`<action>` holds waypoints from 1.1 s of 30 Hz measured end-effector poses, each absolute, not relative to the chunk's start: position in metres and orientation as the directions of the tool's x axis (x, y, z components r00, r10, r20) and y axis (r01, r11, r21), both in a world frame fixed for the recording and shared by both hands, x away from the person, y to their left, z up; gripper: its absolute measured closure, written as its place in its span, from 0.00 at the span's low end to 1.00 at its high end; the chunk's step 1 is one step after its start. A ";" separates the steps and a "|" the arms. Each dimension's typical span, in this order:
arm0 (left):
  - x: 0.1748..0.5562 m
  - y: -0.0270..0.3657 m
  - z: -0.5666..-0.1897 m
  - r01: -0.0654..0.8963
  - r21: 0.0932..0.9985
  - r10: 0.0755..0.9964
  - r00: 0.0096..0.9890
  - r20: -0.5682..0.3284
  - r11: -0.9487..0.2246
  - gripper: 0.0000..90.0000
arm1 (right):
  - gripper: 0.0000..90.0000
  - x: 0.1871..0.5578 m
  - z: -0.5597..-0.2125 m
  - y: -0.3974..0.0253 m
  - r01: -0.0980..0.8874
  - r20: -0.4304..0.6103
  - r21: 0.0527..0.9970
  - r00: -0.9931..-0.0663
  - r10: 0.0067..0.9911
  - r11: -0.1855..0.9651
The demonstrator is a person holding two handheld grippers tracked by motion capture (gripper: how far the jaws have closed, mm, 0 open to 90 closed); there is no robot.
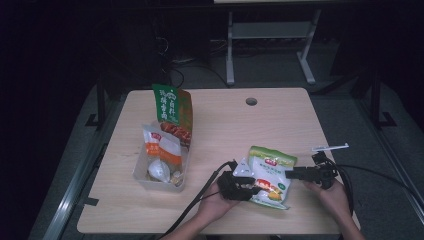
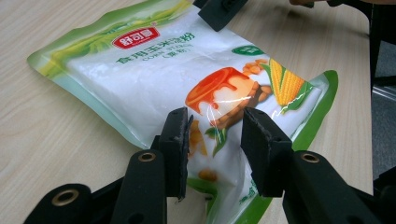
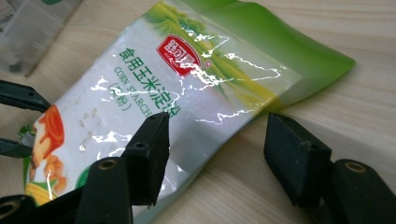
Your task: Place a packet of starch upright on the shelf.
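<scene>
Corn starch bag [image 2: 177, 70] — between parted jaws

A clear plastic bin [image 1: 141, 178] sat on the table [image 1: 280, 120] near its left edge, toward the front. Inside it stood a tall green-and-orange pouch [image 1: 172, 107] at the far end, an orange-and-white packet [image 1: 162, 146] leaning in front of it, and a white rounded item [image 1: 159, 170] at the near end. A round cable hole [image 1: 251, 101] lay near the table's far edge. A white frame [image 1: 270, 45] stood on the floor beyond the table.
</scene>
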State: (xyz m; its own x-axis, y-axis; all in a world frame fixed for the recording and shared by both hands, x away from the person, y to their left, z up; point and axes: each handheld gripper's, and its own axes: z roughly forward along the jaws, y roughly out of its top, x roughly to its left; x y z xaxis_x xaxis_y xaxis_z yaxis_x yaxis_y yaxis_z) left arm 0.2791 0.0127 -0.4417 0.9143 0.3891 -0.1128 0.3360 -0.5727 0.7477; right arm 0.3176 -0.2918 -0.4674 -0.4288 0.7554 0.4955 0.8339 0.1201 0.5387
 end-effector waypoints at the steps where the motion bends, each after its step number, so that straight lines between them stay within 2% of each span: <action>1: 0.279 0.013 -0.442 0.336 0.746 0.388 0.915 -0.113 -0.575 0.69 | 0.45 0.318 -0.468 -0.291 0.834 0.501 0.539 -0.429 0.752 0.117; 8: 0.280 0.013 -0.443 0.333 0.742 0.384 0.917 -0.110 -0.582 0.69 | 0.55 0.321 -0.471 -0.280 0.841 0.545 0.519 -0.464 0.698 0.153; 14: 0.280 0.013 -0.446 0.339 0.741 0.387 0.915 -0.115 -0.580 0.68 | 0.74 0.321 -0.469 -0.268 0.839 0.581 0.514 -0.493 0.647 0.178; 18: 0.279 0.014 -0.447 0.342 0.743 0.390 0.913 -0.119 -0.576 0.68 | 0.80 0.321 -0.465 -0.263 0.837 0.562 0.511 -0.498 0.661 0.196; 22: 0.278 0.015 -0.449 0.350 0.744 0.395 0.910 -0.126 -0.569 0.67 | 0.93 0.319 -0.460 -0.257 0.825 0.511 0.516 -0.513 0.690 0.230; 33: 0.277 0.020 -0.448 0.361 0.746 0.403 0.905 -0.135 -0.561 0.63 | 0.97 0.314 -0.442 -0.249 0.797 0.432 0.534 -0.543 0.720 0.281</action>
